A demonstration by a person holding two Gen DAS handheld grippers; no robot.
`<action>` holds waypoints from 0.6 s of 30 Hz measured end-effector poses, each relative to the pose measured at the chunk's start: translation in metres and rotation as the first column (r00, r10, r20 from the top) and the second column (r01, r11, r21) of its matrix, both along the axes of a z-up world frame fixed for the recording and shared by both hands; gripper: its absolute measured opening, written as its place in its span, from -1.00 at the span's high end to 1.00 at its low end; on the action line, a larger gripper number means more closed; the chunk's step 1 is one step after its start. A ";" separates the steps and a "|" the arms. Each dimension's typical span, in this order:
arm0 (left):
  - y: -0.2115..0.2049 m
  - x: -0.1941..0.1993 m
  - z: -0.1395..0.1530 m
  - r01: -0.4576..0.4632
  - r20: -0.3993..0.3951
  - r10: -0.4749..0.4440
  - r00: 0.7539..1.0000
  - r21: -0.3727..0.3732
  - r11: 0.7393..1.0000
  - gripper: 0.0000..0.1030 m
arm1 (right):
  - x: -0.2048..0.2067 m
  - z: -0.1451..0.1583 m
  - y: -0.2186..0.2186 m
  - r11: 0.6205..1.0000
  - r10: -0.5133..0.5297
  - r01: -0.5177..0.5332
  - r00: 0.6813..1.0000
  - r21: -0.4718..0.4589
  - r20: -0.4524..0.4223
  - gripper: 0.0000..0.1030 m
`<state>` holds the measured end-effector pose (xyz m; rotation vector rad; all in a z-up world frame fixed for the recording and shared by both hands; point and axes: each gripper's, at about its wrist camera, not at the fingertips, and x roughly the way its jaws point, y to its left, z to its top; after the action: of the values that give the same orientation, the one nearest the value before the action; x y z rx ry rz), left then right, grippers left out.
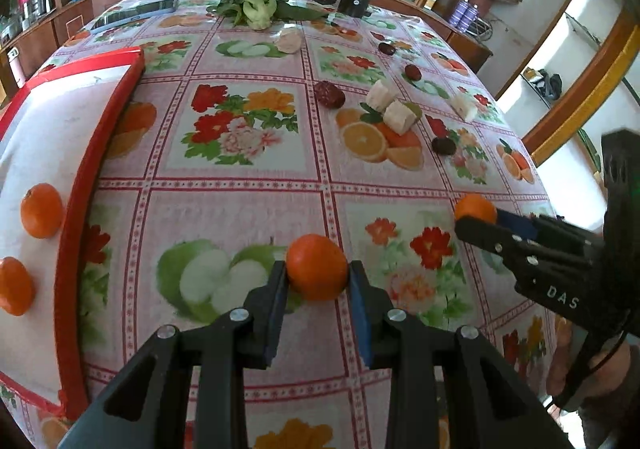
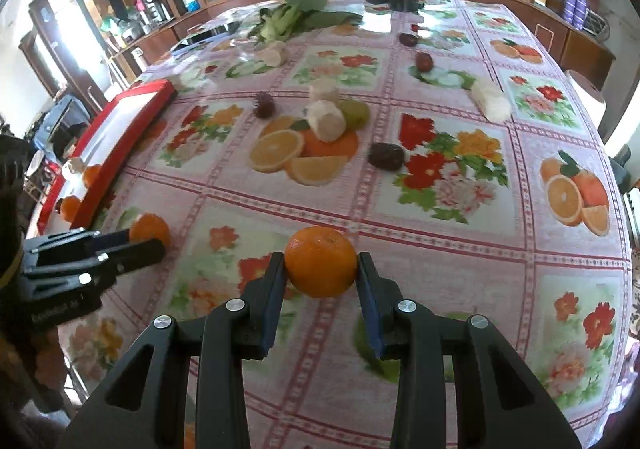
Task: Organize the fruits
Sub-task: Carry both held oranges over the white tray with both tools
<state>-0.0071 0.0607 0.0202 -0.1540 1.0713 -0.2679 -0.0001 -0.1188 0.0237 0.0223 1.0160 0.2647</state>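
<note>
Left claw (image 1: 318, 277) clenched on one orange (image 1: 317, 267), right claw (image 2: 321, 269) on another (image 2: 321, 261), both above the surface (image 1: 248, 205).

2 wrist cameras, both angled steeply down along their own fingers toward the table's far edge.

The left wrist view sits close over the table (image 1: 248, 209) near its left edge, beside the red tray (image 1: 72, 209); the right wrist view looks from further right. Both share the floral tablecloth, the greens (image 1: 256, 5) at the far edge, and each other's gripper.
</note>
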 end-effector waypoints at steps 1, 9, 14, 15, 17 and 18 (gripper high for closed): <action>0.001 -0.002 0.001 0.004 0.001 -0.004 1.000 0.002 1.000 0.36 | 0.000 0.001 0.003 1.000 0.003 -0.003 1.000 -0.005 0.001 0.33; 0.011 -0.010 0.015 0.014 0.036 -0.015 0.999 0.005 1.000 0.36 | 0.003 0.005 0.035 0.999 0.026 -0.026 1.000 -0.022 -0.003 0.33; 0.024 -0.012 0.027 0.002 0.067 -0.002 0.998 0.006 1.000 0.36 | 0.007 0.007 0.053 0.999 0.041 -0.041 0.999 -0.031 -0.004 0.33; 0.028 -0.012 0.029 -0.002 0.072 0.001 0.997 0.003 1.000 0.36 | 0.008 0.008 0.058 0.999 0.045 -0.045 0.999 -0.030 -0.005 0.33; 0.036 -0.012 0.033 -0.013 0.078 0.013 0.997 0.001 1.000 0.36 | 0.011 0.011 0.068 0.998 0.053 -0.053 0.999 -0.032 -0.004 0.33; 0.040 -0.012 0.034 -0.018 0.081 0.018 0.997 0.000 1.000 0.36 | 0.012 0.012 0.073 0.998 0.059 -0.059 0.998 -0.033 -0.003 0.33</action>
<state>-0.0188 0.1007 0.0545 -0.1503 0.9890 -0.2557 0.0115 -0.0459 0.0354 -0.0373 1.0237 0.3020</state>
